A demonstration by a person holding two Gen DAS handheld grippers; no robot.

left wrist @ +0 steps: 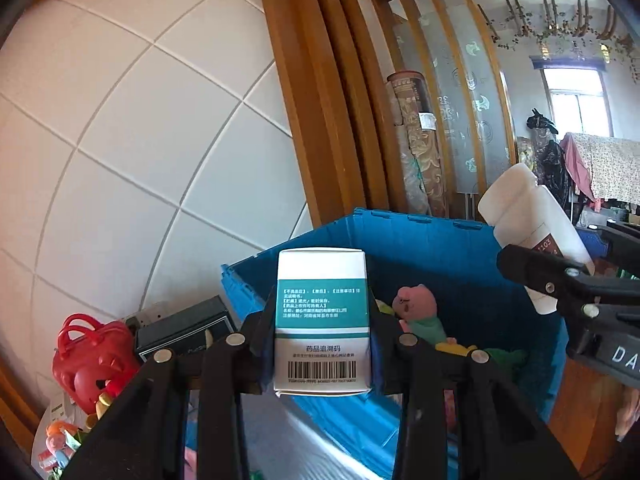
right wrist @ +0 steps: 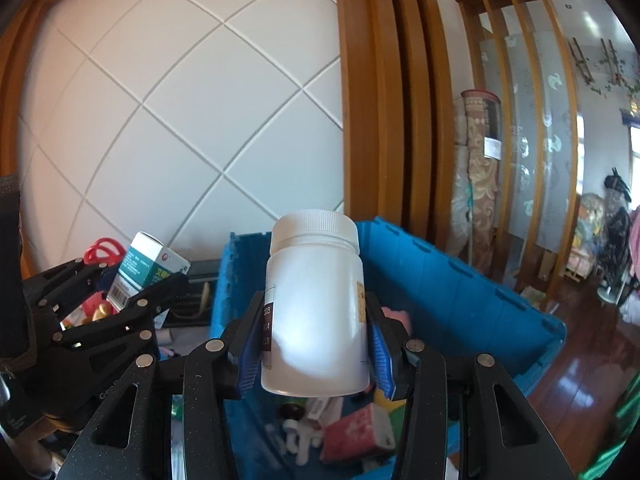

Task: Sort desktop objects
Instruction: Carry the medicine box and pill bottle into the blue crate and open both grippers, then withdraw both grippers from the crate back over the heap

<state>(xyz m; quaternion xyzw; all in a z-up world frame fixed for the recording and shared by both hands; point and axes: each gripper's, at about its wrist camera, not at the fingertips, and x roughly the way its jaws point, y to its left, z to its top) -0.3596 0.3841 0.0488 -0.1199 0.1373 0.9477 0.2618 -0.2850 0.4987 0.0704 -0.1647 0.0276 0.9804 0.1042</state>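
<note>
surface: mostly hidden | on it: blue crate (left wrist: 440, 248), red toy bag (left wrist: 90, 354)

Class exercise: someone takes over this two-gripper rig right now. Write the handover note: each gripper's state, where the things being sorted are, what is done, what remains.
Left gripper: shut on the medicine box, held upright over the near edge of the blue crate.
Right gripper: shut on the white pill bottle, cap up, above the same crate.
Done: both items are lifted; the crate already holds a pink plush toy and a red packet.
Left: neither item is released yet. A red toy bag and small clutter remain outside the crate, to its left.
</note>
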